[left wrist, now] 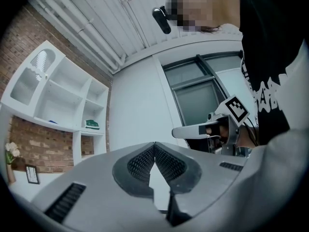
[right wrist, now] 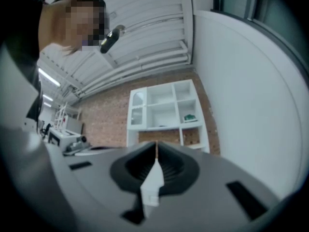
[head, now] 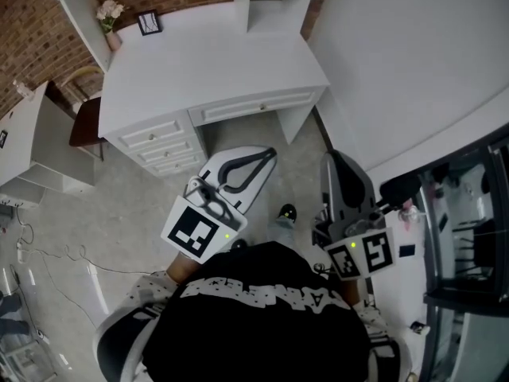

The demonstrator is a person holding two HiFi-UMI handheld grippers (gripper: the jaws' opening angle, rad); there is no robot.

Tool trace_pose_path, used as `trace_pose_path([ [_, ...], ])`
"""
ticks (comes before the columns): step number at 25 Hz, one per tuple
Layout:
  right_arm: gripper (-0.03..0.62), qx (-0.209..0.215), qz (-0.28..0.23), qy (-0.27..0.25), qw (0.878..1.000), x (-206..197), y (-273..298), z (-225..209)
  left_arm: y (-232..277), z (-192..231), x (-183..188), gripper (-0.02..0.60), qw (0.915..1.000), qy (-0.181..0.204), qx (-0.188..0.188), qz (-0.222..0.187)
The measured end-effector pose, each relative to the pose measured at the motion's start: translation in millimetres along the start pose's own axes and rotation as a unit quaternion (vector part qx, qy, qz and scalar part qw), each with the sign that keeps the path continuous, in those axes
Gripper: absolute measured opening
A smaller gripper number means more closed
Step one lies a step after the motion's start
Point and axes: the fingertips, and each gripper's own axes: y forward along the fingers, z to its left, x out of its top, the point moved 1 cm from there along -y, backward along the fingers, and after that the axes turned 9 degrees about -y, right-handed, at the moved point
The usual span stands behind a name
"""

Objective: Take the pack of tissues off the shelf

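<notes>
The green pack of tissues [left wrist: 91, 124] lies in an upper right compartment of the white shelf unit [left wrist: 63, 100], far from both grippers. It is also small in the right gripper view, as a green pack [right wrist: 189, 117] in the shelf unit [right wrist: 164, 110]. In the head view the shelf's foot [head: 270, 2] stands on the white desk [head: 215, 62], and the pack is hidden there. My left gripper [head: 269, 155] and right gripper [head: 328, 161] hang low in front of the desk, tilted upward. Both are shut with nothing between the jaws [left wrist: 154, 144] [right wrist: 157, 143].
A vase of flowers [head: 110, 21] and a small picture frame [head: 149, 23] stand at the desk's back left. Drawers [head: 163, 146] fill its left front. A chair [head: 83, 118] and a white cabinet [head: 32, 134] stand to the left. A dark rack [head: 469, 237] is at the right.
</notes>
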Motion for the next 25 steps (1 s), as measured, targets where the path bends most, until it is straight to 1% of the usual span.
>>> trace_pose_path([
  [2, 0.031, 0.006, -0.006, -0.001, 1.0, -0.3, 8.4, -7.7, 4.4, 6.8, -0.1, 0.035, 0.9999, 0.006, 0.009, 0.0],
  [4, 0.031, 0.013, -0.01, 0.0, 1.0, -2.0, 16.3, -14.9, 10.0, 10.8, -0.8, 0.035, 0.9996, 0.027, 0.009, 0.003],
  [5, 0.031, 0.017, -0.012, 0.001, 1.0, -3.4, 19.7, -18.4, 13.2, 12.7, -1.8, 0.035, 0.9994, 0.031, 0.011, 0.005],
  [9, 0.031, 0.038, -0.015, 0.008, 0.999, -10.4, 35.8, -35.1, 29.3, 24.8, -5.6, 0.035, 0.999, 0.024, 0.037, 0.007],
  [12, 0.032, 0.049, -0.017, 0.017, 0.998, -14.0, 50.1, -51.5, 43.0, 36.2, -7.2, 0.035, 0.9982, 0.009, 0.059, 0.009],
  [13, 0.032, 0.054, -0.018, 0.019, 0.998, -15.1, 54.4, -57.1, 48.0, 39.2, -7.6, 0.035, 0.9978, 0.011, 0.064, 0.011],
  [16, 0.032, 0.066, -0.021, 0.02, 0.997, -18.3, 65.5, -72.4, 61.9, 46.0, -8.8, 0.035, 0.9965, 0.04, 0.072, 0.018],
  [19, 0.032, 0.078, -0.024, 0.023, 0.996, -20.0, 78.6, -86.4, 73.2, 54.9, -9.3, 0.035, 0.9949, 0.041, 0.09, 0.02],
  [21, 0.032, 0.086, -0.027, 0.026, 0.996, -20.3, 86.7, -95.9, 80.1, 60.1, -8.7, 0.035, 0.9933, 0.051, 0.1, 0.025],
  [22, 0.032, 0.091, -0.029, 0.027, 0.995, -20.4, 90.3, -100.7, 83.3, 62.6, -8.4, 0.035, 0.9925, 0.052, 0.107, 0.026],
  [25, 0.032, 0.104, -0.034, 0.031, 0.994, -21.5, 99.3, -114.9, 94.2, 70.0, -8.5, 0.035, 0.9901, 0.028, 0.135, 0.024],
])
